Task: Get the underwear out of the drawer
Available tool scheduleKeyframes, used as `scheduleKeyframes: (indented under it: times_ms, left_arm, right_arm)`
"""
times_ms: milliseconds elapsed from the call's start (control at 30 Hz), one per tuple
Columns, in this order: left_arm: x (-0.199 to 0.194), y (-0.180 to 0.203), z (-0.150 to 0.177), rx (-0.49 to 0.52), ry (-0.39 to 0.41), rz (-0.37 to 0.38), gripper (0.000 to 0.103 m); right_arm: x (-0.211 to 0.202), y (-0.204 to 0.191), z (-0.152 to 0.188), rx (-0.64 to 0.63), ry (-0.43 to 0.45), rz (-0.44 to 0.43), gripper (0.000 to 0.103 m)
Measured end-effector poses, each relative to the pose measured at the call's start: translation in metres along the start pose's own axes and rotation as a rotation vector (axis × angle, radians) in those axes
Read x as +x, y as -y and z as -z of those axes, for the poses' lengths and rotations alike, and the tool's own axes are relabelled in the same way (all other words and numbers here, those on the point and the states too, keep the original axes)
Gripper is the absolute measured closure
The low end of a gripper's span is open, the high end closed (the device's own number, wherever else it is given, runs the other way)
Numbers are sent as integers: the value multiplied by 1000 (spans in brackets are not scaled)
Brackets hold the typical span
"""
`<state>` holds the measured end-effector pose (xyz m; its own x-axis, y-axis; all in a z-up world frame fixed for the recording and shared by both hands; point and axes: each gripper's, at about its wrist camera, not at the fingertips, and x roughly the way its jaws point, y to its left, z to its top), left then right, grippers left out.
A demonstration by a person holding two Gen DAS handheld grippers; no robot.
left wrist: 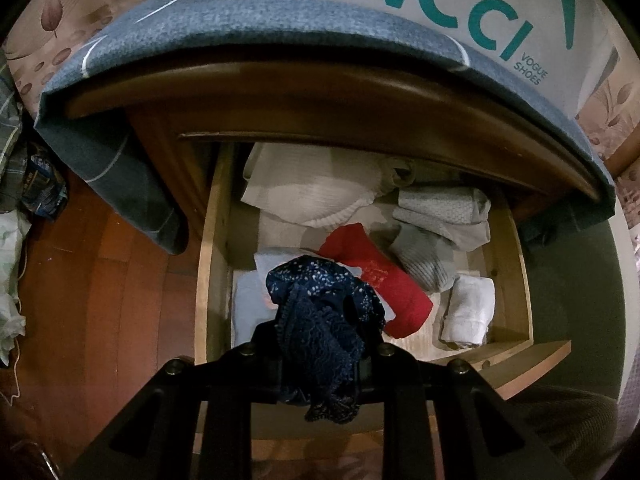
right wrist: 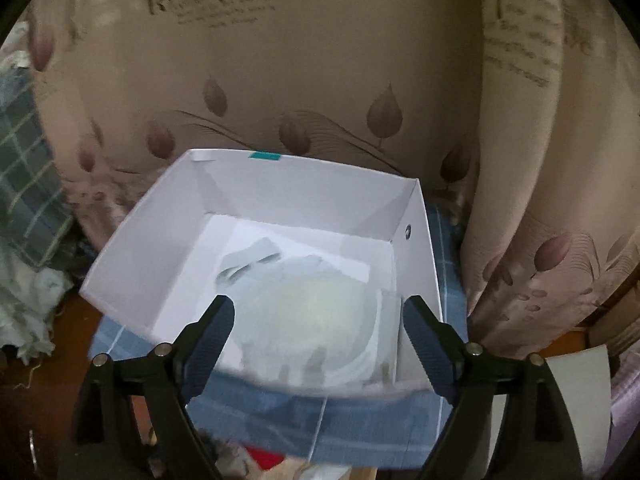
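One dark navy lace-trimmed piece of underwear [left wrist: 320, 328] is bunched between the left gripper [left wrist: 324, 356], whose jaws are clamped tight on it at lower centre of the left wrist view, lifted above the open wooden drawer [left wrist: 212, 248]. Several folded items remain inside: a red cloth [left wrist: 380, 280], white and grey pieces. At lower centre of the right wrist view, the right gripper [right wrist: 318, 340] has its jaws spread wide and empty over a white cardboard box [right wrist: 132, 256] that has a pale garment [right wrist: 316, 316] lying in it. Judging by this, the job is partway done
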<state>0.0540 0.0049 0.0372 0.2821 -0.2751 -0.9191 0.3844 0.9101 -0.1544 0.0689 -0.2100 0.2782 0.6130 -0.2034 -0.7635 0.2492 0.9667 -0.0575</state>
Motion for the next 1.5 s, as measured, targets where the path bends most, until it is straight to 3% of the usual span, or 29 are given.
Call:
scheduleKeyframes:
  times_ms: [200, 367, 533, 767, 1067, 1200, 1367, 1500]
  left_arm:
    - [1, -1, 1, 0, 0, -15, 80]
    - [-2, -3, 2, -4, 9, -12, 80]
    - [-1, -4, 2, -7, 15, -24, 80]
    - [-3, -3, 0, -6, 27, -26, 80]
    - [-2, 3, 3, 27, 32, -68, 80]
    - [-12, 4, 6, 35, 58, -69, 80]
    - [-28, 7, 4, 49, 106, -112, 80]
    - [-56, 15, 1, 58, 147, -87, 80]
  right_arm:
    - [-30, 4, 45, -16, -33, -8, 19]
    - [-32, 6, 95, -62, -74, 17, 19]
    - [6, 14, 147, -25, -189, -12, 19]
    - [91, 20, 214, 78, -405, -38, 19]
    - [142, 20, 260, 143, -499, -27, 19]
    - [150, 17, 270, 101, -503, 17, 19]
    - [153, 14, 274, 95, -507, -3, 19]
    - [154, 14, 277, 89, -513, -11, 19]
